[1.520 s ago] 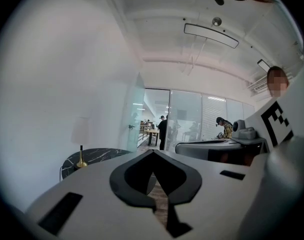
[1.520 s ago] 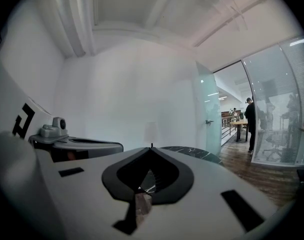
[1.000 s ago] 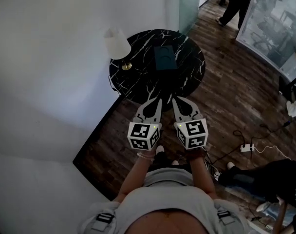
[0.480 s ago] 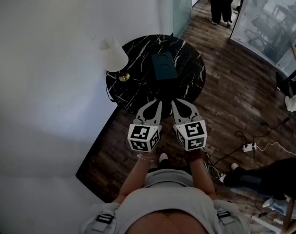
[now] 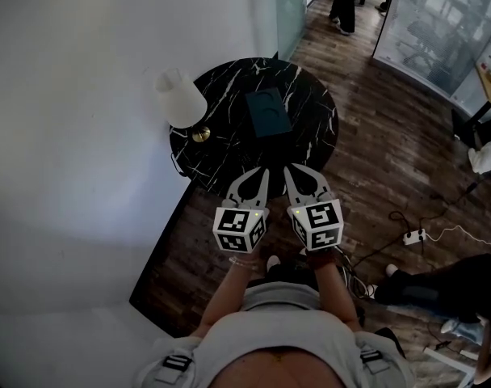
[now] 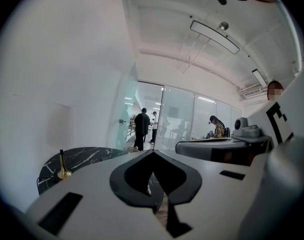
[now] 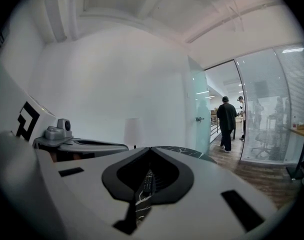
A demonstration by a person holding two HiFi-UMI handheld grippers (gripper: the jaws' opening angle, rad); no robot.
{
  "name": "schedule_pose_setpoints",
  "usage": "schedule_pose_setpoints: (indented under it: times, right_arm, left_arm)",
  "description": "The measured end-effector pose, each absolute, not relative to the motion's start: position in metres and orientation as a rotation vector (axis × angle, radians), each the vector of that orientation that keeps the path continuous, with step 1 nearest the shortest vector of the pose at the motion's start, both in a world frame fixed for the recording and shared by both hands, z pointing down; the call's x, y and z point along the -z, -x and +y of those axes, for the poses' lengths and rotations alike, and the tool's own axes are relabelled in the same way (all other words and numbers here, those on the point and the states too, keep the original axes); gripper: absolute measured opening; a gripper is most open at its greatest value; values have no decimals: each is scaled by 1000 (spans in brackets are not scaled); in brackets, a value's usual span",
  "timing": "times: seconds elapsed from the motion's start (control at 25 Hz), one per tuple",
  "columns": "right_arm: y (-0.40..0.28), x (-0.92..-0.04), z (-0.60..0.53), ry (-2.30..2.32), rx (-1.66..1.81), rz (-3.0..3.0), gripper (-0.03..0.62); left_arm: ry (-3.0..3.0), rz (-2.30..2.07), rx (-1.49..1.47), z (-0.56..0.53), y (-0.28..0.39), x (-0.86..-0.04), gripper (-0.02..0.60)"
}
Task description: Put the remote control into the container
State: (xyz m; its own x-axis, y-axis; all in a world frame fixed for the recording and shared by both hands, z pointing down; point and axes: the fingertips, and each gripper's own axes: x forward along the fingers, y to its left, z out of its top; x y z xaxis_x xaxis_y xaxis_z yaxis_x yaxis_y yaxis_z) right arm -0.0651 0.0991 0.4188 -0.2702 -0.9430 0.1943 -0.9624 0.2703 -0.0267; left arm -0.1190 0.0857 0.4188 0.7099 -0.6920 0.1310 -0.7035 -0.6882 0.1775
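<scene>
A dark teal rectangular container (image 5: 268,111) lies on the round black marble table (image 5: 310,136). The remote control (image 7: 148,181) shows only in the right gripper view, through the slit between the jaws, lying on the marble ahead. In the head view I cannot make it out. My left gripper (image 5: 260,170) and right gripper (image 5: 291,169) are held side by side over the table's near edge, short of the container. Both are shut with nothing between the jaws. The tips also meet in the left gripper view (image 6: 153,151) and the right gripper view (image 7: 150,148).
A lamp with a white shade (image 5: 179,97) and a brass base (image 5: 201,135) stands at the table's left side, next to the white wall. A glass door (image 5: 290,6) and people are beyond the table. A power strip (image 5: 413,237) with cables lies on the wooden floor to the right.
The table and container have drifted slightly nearer to the gripper tips. Both grippers stay shut side by side. The person in the background has walked farther off.
</scene>
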Motion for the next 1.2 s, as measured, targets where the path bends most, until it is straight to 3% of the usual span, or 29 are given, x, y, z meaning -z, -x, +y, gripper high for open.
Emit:
schedule_pose_setpoints:
  times: [1.2]
  right_arm:
    - [-7, -423, -10, -1517, -243, -2582, 11]
  left_arm:
    - [-2541, -1423, -121, -10, 49, -425, 6]
